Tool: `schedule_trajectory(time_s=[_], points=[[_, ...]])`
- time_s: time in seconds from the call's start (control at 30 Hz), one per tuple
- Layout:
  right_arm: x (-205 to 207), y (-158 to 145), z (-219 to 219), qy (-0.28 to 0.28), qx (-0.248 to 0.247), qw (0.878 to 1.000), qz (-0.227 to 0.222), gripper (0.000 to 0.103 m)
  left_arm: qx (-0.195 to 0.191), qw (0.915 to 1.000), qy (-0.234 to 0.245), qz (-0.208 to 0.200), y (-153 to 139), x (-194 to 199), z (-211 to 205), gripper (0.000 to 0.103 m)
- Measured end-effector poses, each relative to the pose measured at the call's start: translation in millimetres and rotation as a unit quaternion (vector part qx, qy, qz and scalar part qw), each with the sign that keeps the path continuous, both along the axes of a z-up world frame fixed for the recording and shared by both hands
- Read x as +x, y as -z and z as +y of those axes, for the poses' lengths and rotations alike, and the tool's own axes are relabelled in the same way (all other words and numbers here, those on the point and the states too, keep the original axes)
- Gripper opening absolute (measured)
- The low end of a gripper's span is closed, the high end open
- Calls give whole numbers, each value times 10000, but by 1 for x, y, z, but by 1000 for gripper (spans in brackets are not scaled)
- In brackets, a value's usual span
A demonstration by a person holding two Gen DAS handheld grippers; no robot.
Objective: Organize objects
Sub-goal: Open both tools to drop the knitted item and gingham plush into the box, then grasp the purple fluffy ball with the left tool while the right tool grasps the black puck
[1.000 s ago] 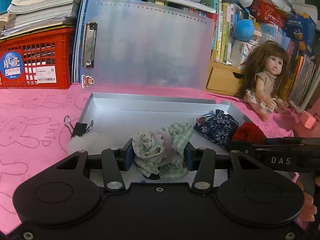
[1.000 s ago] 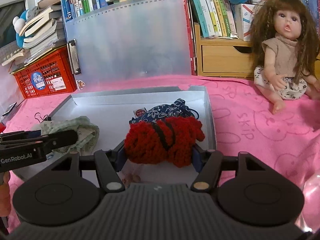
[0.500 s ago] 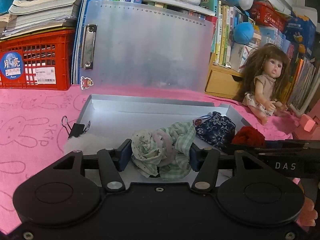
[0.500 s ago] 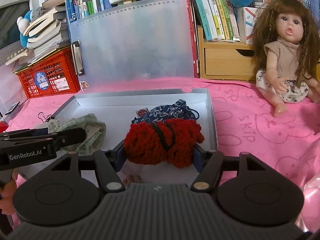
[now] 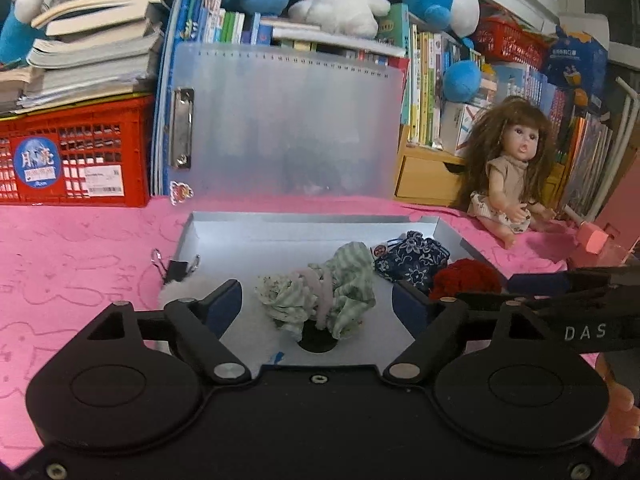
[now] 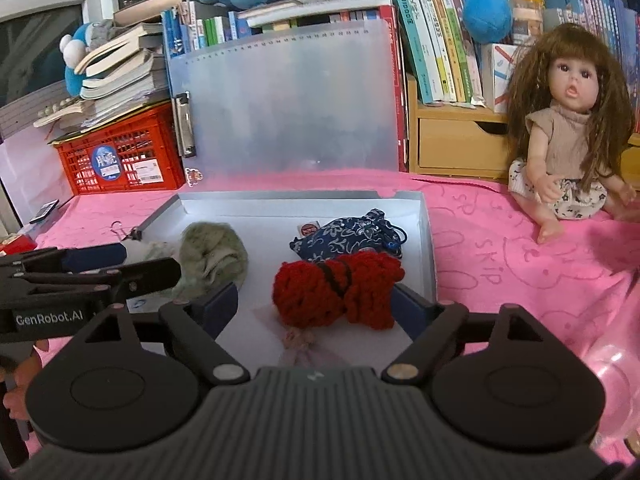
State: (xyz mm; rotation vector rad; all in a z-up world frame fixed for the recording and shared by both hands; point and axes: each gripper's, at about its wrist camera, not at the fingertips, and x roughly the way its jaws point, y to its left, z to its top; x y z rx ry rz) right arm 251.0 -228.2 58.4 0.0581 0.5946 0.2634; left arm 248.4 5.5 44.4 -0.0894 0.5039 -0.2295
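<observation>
tray: a shallow silver tray (image 6: 427,236) lies on the pink cloth (image 6: 520,264), its frosted lid (image 6: 288,108) standing upright behind it.
tray contents: a green checked cloth bundle (image 5: 320,292) left of middle, a red knitted piece (image 6: 336,288) right of middle, and a blue floral drawstring pouch (image 6: 352,236) just behind the red piece, near the right wall.
tray edge: a black binder clip (image 5: 176,268) sits at the left wall beside a white fluffy bit.
left gripper: the left gripper (image 5: 316,300) has just been opening; its jaws stand apart on either side of the green bundle, pads clear of it, and the bundle rests on the tray floor.
right gripper: the right gripper (image 6: 316,304) has just been opening too; the red piece lies between its jaws on the tray, with a gap at each pad.
other containers: a red crate (image 5: 76,156) bears stacked books; a doll (image 6: 568,140) sits by a wooden drawer box (image 6: 456,144).
</observation>
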Motion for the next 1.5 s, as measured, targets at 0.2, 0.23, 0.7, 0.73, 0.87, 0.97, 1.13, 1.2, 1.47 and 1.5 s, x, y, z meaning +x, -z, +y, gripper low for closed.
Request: schedule_trajectory(time_s=[0.2,0.23,0.7,0.73,0.87,0.97,1.13,1.2,1.47,1.5], points=[[-21,-5,1,-40,-11,10000,-29,91,4,10000,36,-80,-12,-24,8,84],[-25,-6,0,-44,-14,10000,-48,91,16,9999,48,-95,-14,-29,9,84],[-95,-17,-11,-355,124,9985,-391,97,-58,9989,412,-234,-24,-104,6,85],[-100,-16,-12,-381,134,9984,-404,97,-63,9987,444,-244,-24,-108,6,86],[-114,-13,-14,-451,146,9980,-425,99,-18,9980,557,-290,-23,-126,3,86],[-124,-12,-16,-496,177,9977,-431,100,22,9980,569,-286,-21,-136,3,87],[-141,-10,-19,-536,131,9972,-502,101,86,9978,572,-308,-17,-154,6,87],[-148,-9,-20,-558,75,9970,-522,102,74,9979,562,-301,-15,-160,7,87],[-176,0,-21,-675,-36,9963,-527,103,-117,9987,429,-231,-4,-185,18,88],[-180,2,-20,-699,-81,9961,-534,103,-139,9987,433,-232,-3,-189,19,88]])
